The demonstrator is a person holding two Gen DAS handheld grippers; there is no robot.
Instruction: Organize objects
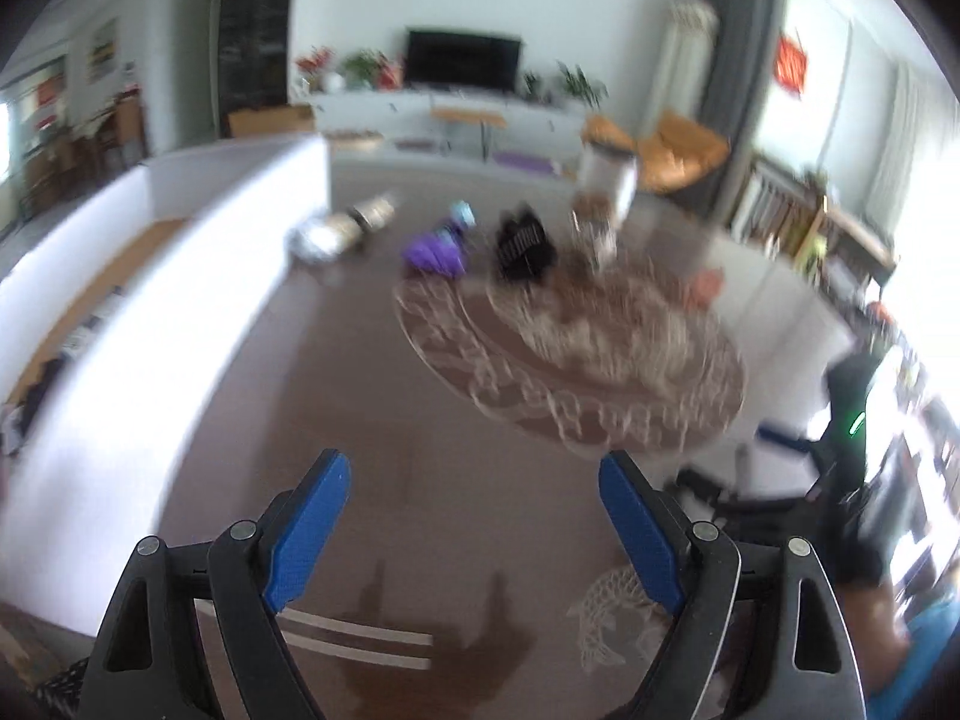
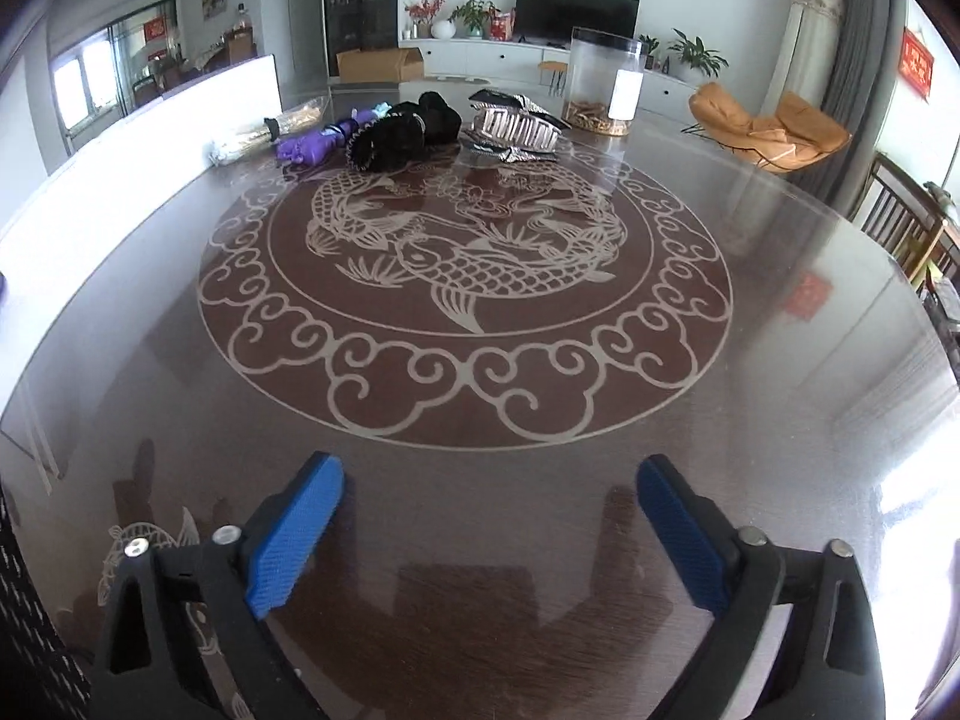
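On the far side of the round brown table lie a purple item, a black frilly item, a silver-and-black claw clip and a clear wrapped bundle. The left wrist view is blurred; it shows the purple item, the black item and the bundle far ahead. My left gripper is open and empty above the table's near part. My right gripper is open and empty over the near edge.
A clear cylinder jar with brown bits stands at the table's far edge. A white box wall runs along the table's left side. An orange chair and a TV cabinet stand beyond the table.
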